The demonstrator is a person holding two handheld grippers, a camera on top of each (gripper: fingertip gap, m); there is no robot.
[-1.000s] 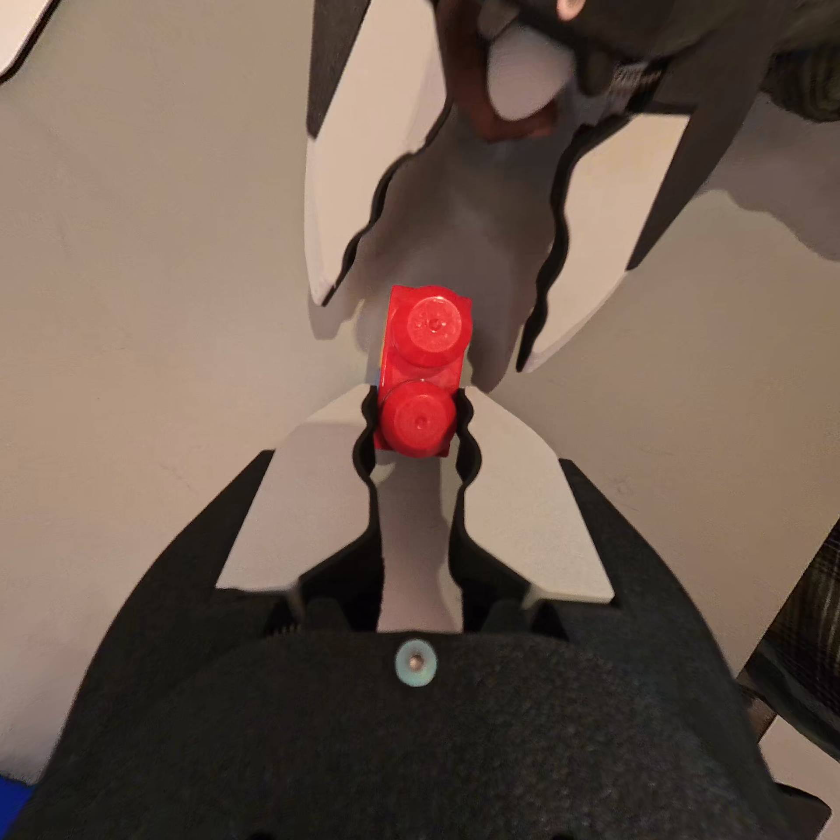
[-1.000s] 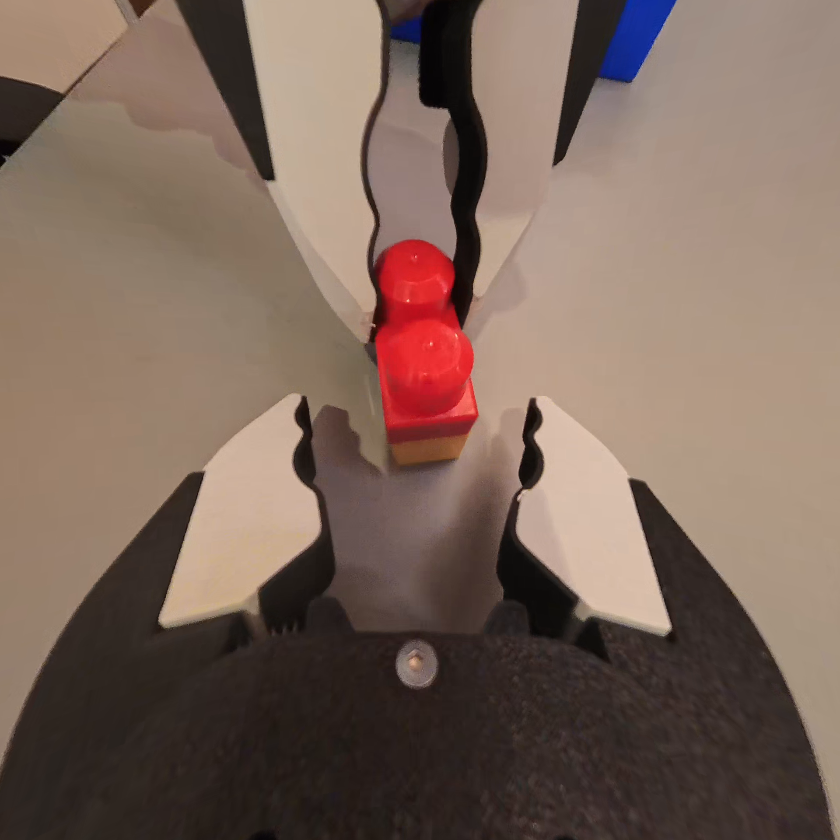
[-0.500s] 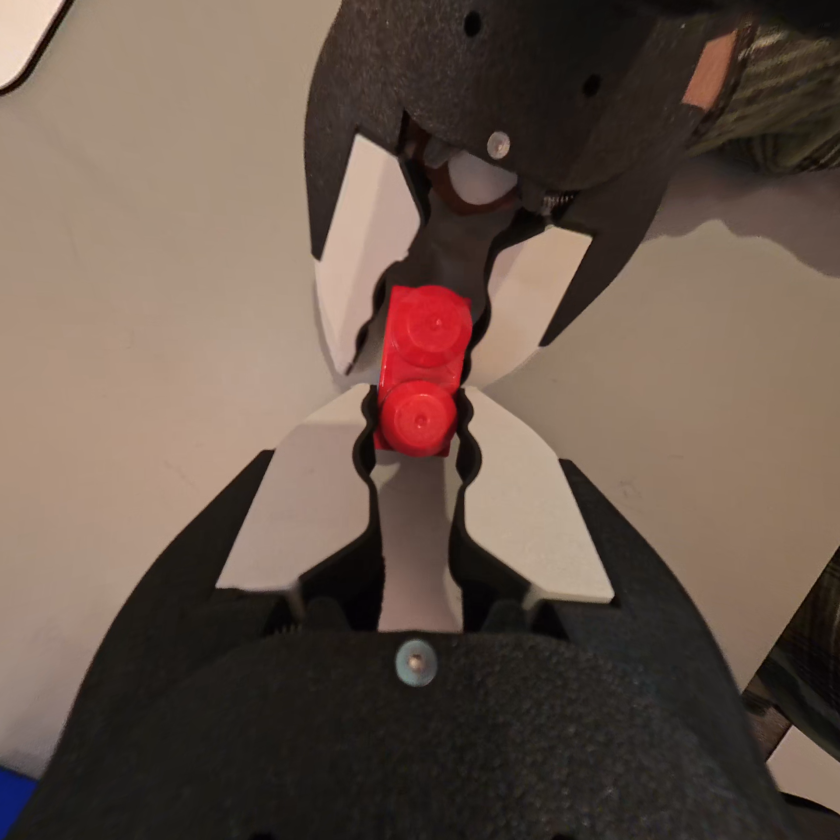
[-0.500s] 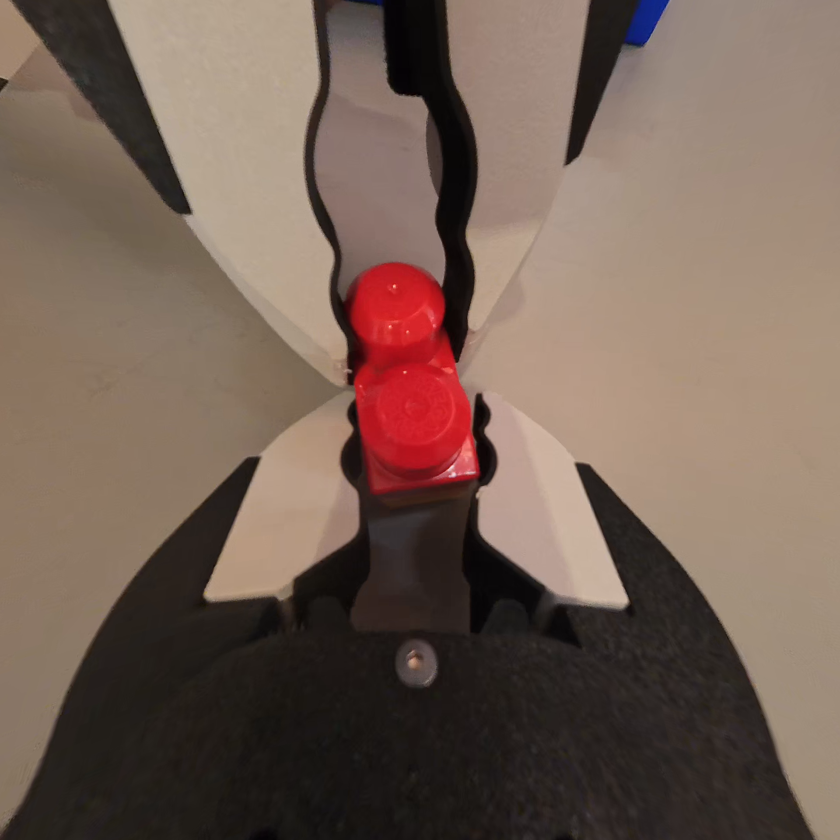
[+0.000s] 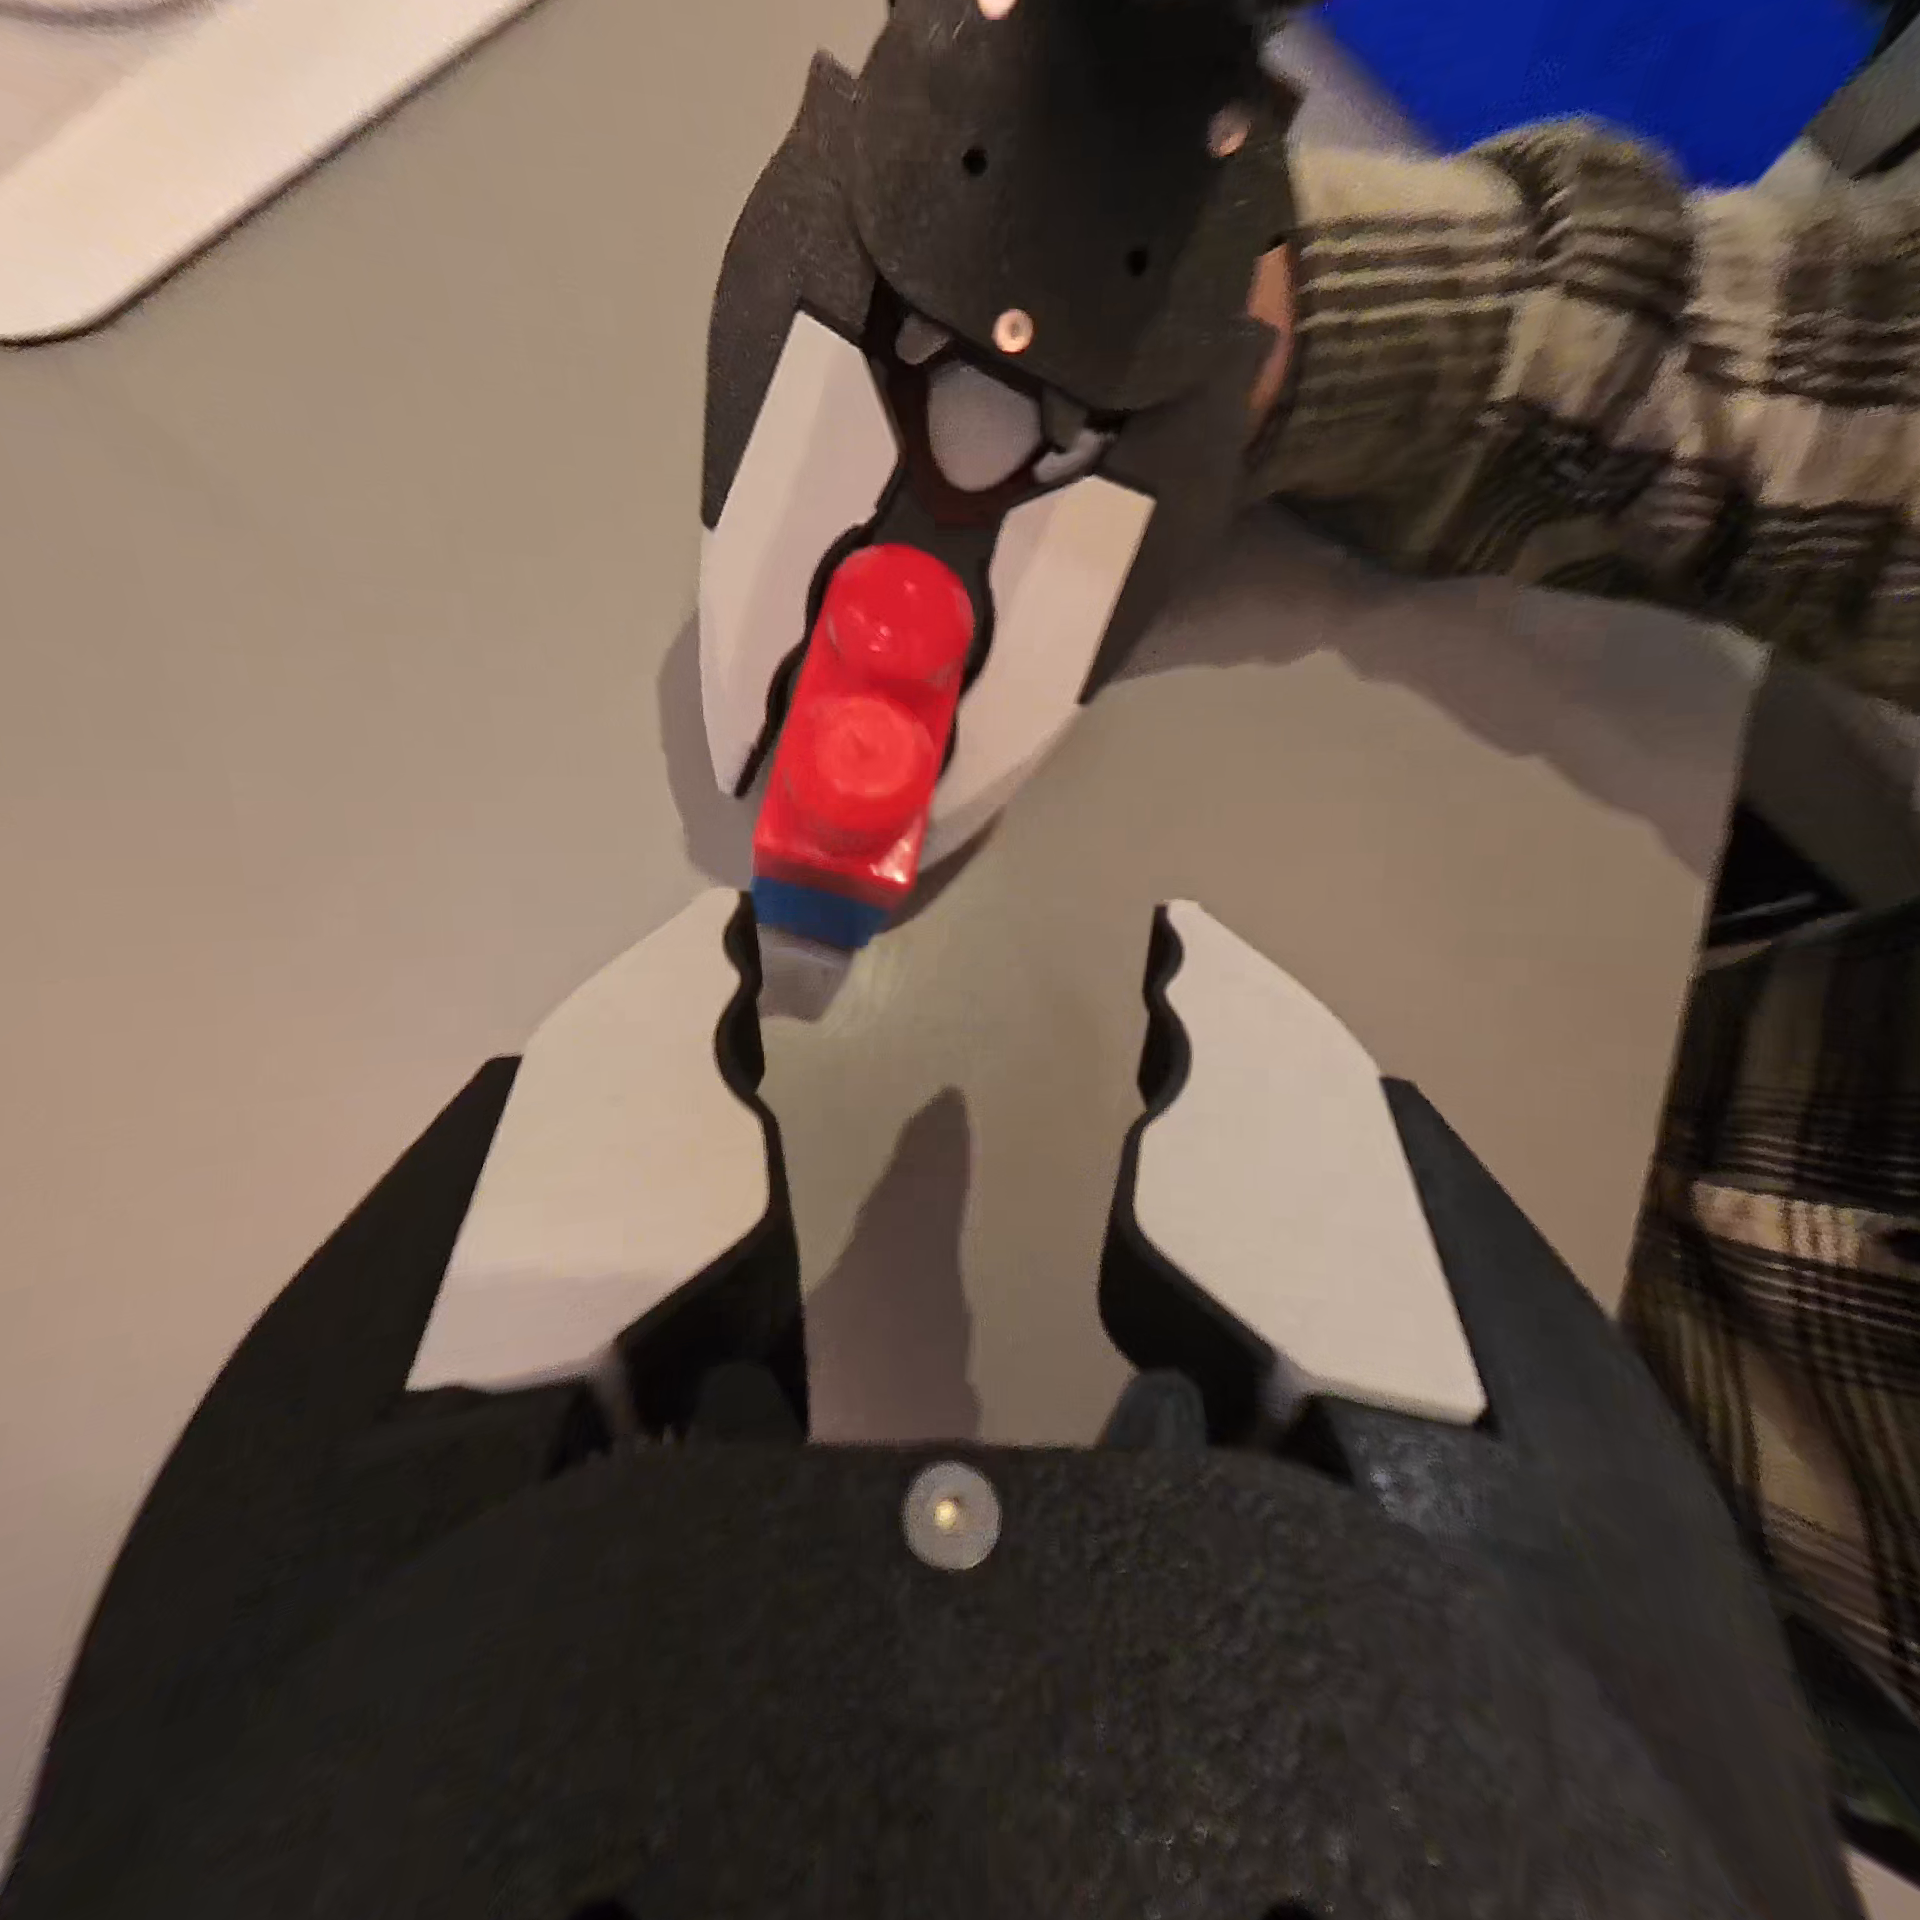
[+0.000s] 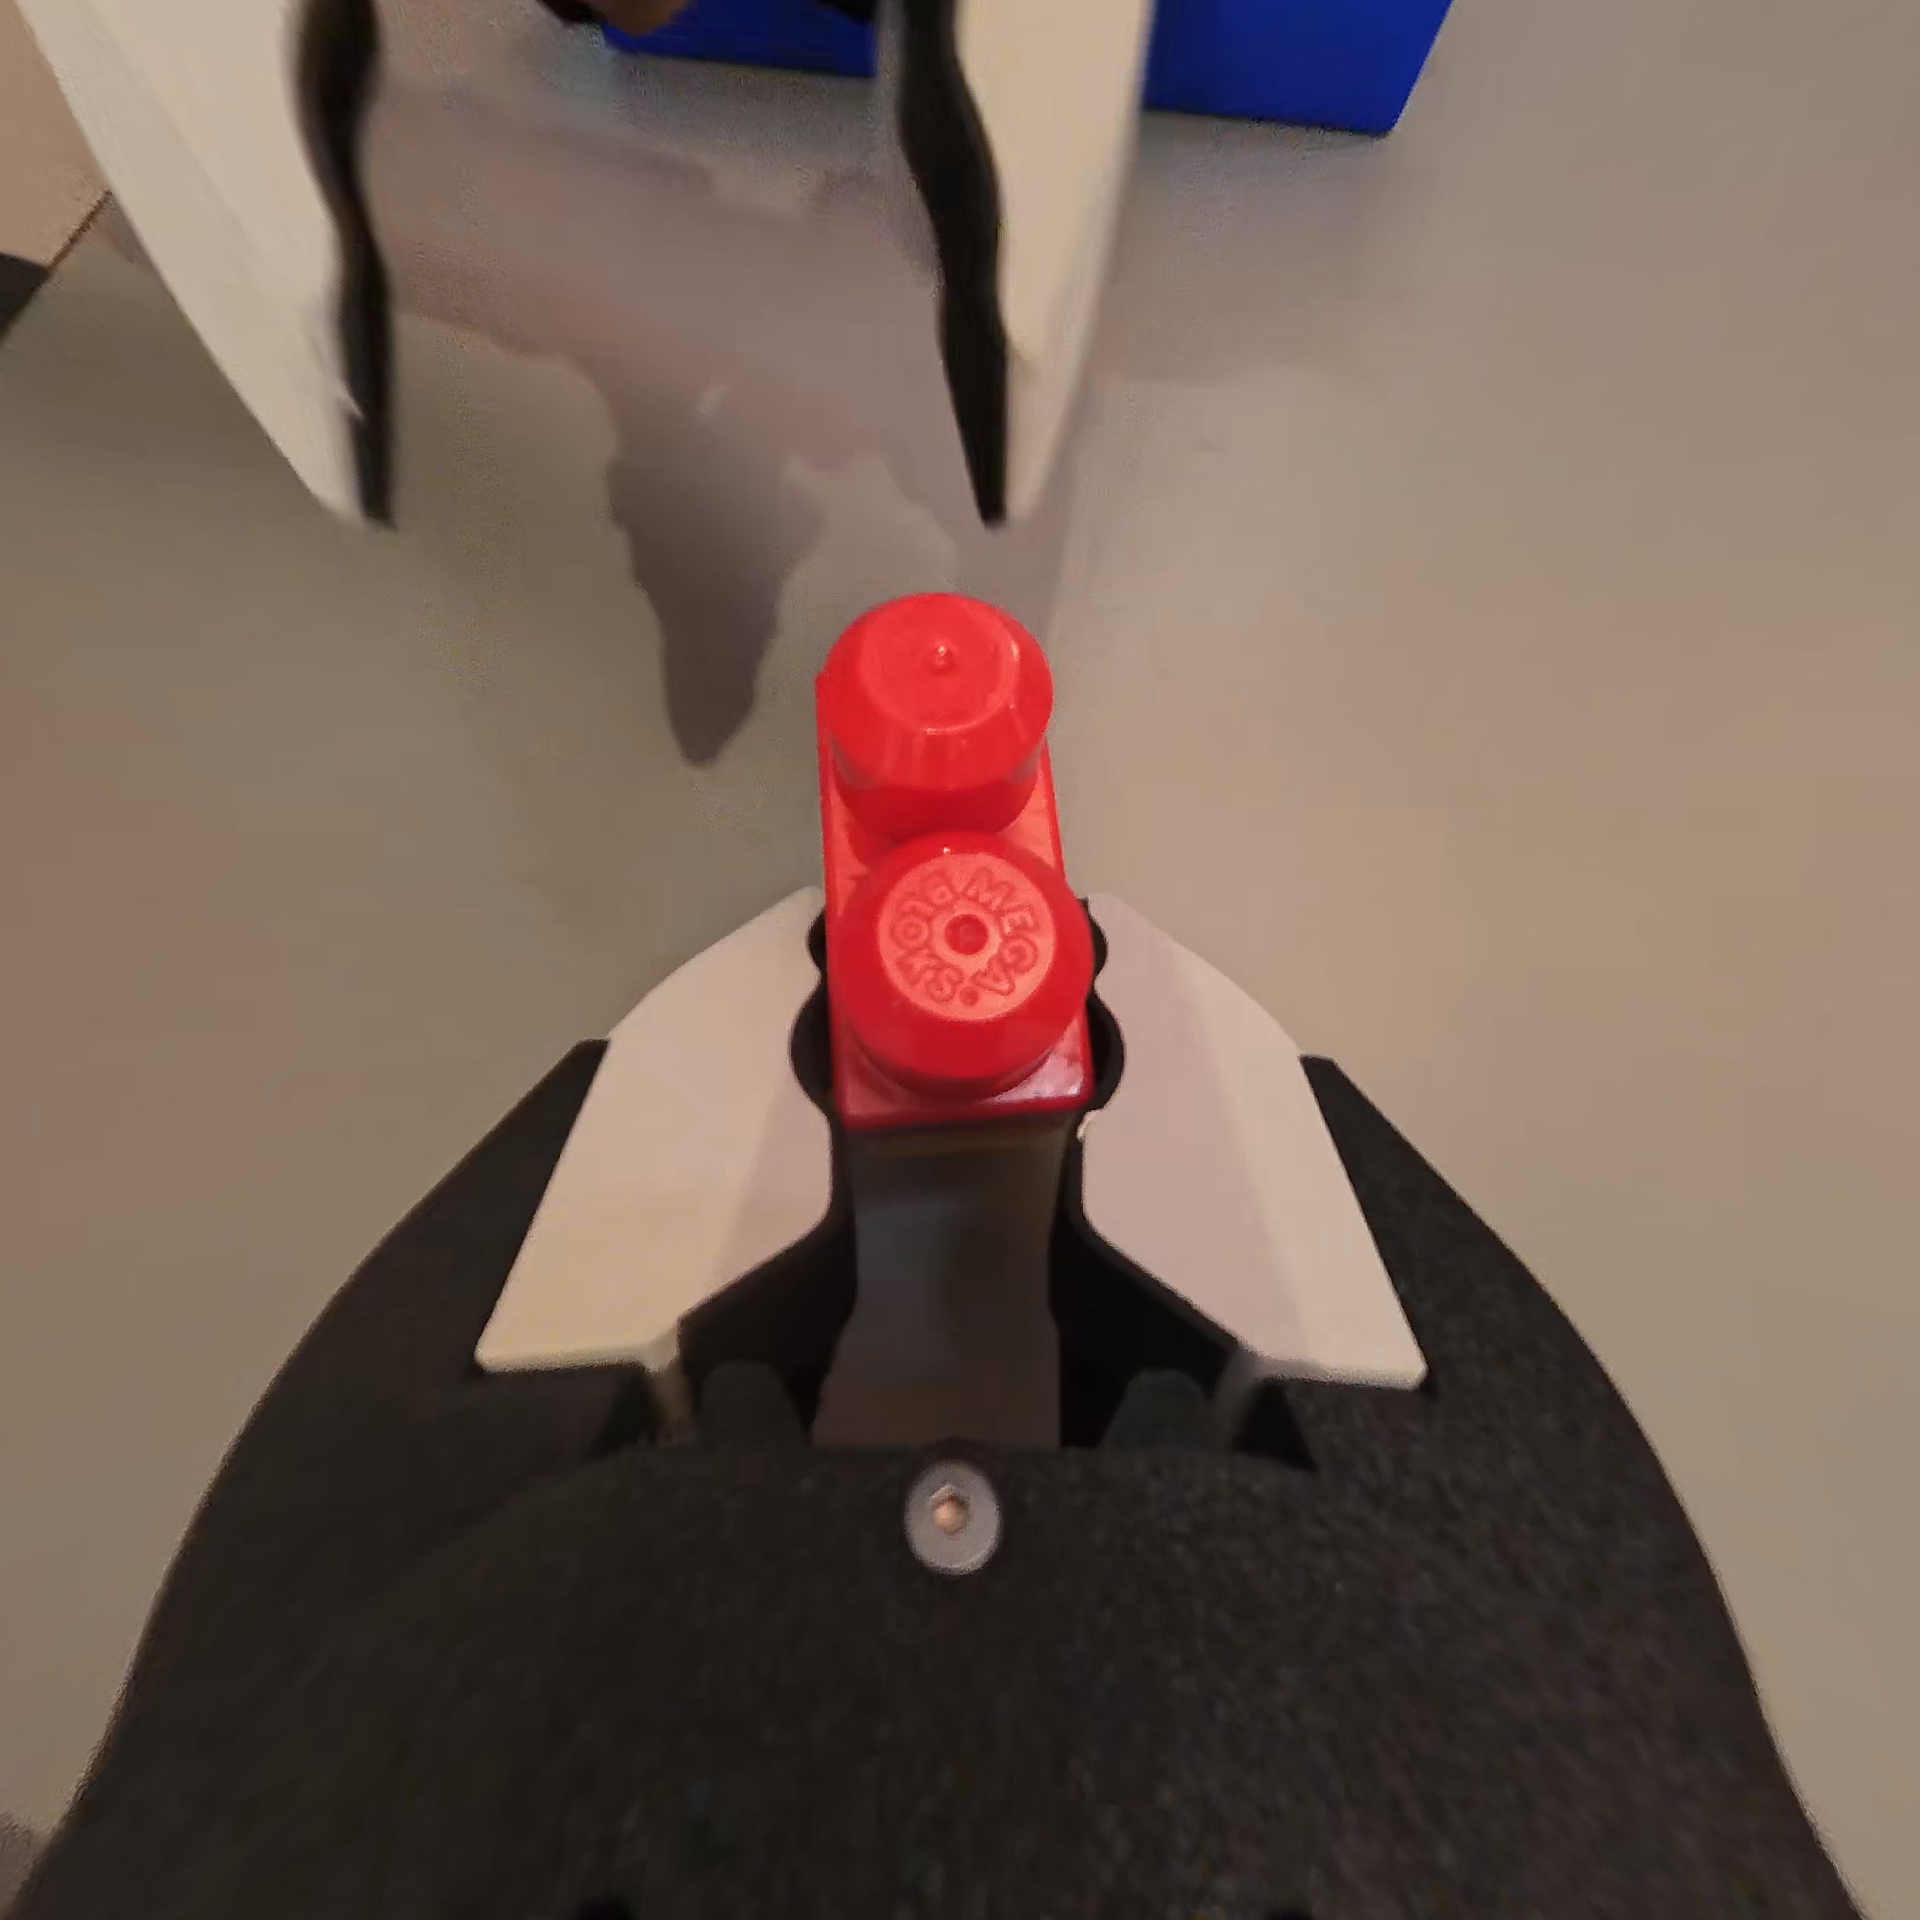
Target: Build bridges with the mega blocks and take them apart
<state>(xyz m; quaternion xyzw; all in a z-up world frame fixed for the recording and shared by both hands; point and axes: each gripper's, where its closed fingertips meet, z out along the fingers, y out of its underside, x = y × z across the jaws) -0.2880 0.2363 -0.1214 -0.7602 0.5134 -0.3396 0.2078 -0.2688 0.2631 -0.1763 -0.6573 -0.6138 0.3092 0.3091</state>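
A red two-stud mega block (image 5: 862, 727) is held at its far end by my right gripper (image 5: 868, 800), which reaches in from the top of the left wrist view. A blue block (image 5: 821, 916) sits under the red block's near end. My left gripper (image 5: 951, 925) is open and empty, its fingertips just short of the blocks. In the right wrist view my right gripper (image 6: 956, 914) is shut on the near stud end of the red block (image 6: 935, 717). The open left gripper (image 6: 675, 509) hangs beyond it. What is under the red block is hidden there.
A grey table (image 5: 312, 727) lies under everything. A blue box (image 6: 1288, 62) stands at the far edge behind the left gripper. A flat white board (image 5: 156, 156) lies at the top left. A plaid sleeve (image 5: 1558, 364) reaches in from the right.
My right gripper closed on the red block's far end. My left gripper then let go of the block, opened and drew back from it.
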